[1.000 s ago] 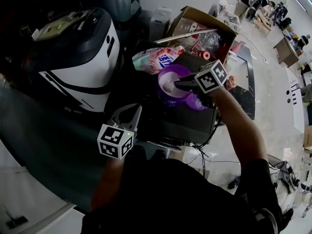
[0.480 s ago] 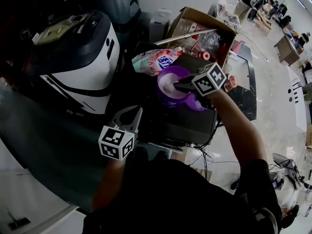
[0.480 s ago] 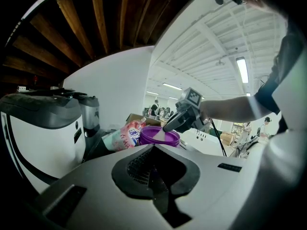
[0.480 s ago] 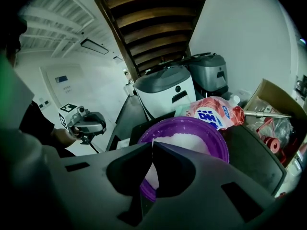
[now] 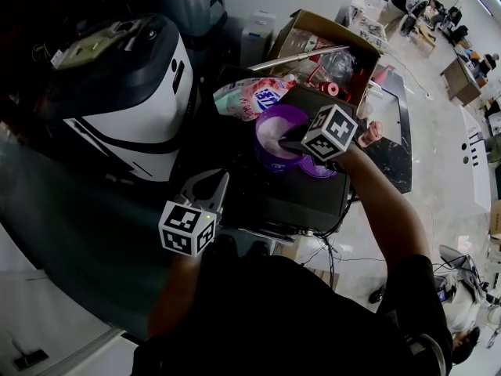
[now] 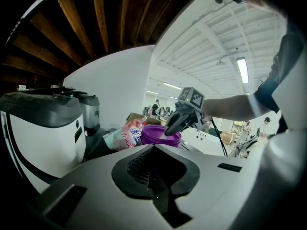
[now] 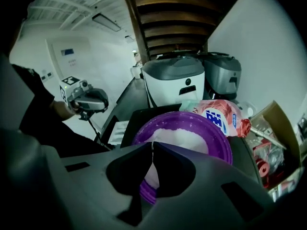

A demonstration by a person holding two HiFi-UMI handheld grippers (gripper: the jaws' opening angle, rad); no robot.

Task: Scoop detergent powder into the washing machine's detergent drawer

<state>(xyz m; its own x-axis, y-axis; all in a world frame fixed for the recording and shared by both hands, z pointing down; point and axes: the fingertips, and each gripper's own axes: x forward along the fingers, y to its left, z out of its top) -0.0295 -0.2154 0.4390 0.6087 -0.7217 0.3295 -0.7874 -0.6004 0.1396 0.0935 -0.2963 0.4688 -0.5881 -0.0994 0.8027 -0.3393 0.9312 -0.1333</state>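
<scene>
A purple tub of white detergent powder stands on a dark box-shaped machine. A pink detergent bag lies behind the tub. My right gripper reaches over the tub's rim, its tips just above the powder. Its jaws are shut, and a thin white sliver, apparently a scoop's handle, shows between the tips. My left gripper hangs shut and empty near the machine's left front corner, apart from the tub. No detergent drawer is in view.
A white and dark-grey appliance stands to the left, with a grey one behind it. An open cardboard box of odds and ends sits beyond the tub. A purple lid lies beside the tub. Cables hang off the machine's front.
My right gripper has shifted slightly left and down at the tub's rim. The left gripper has hardly moved.
</scene>
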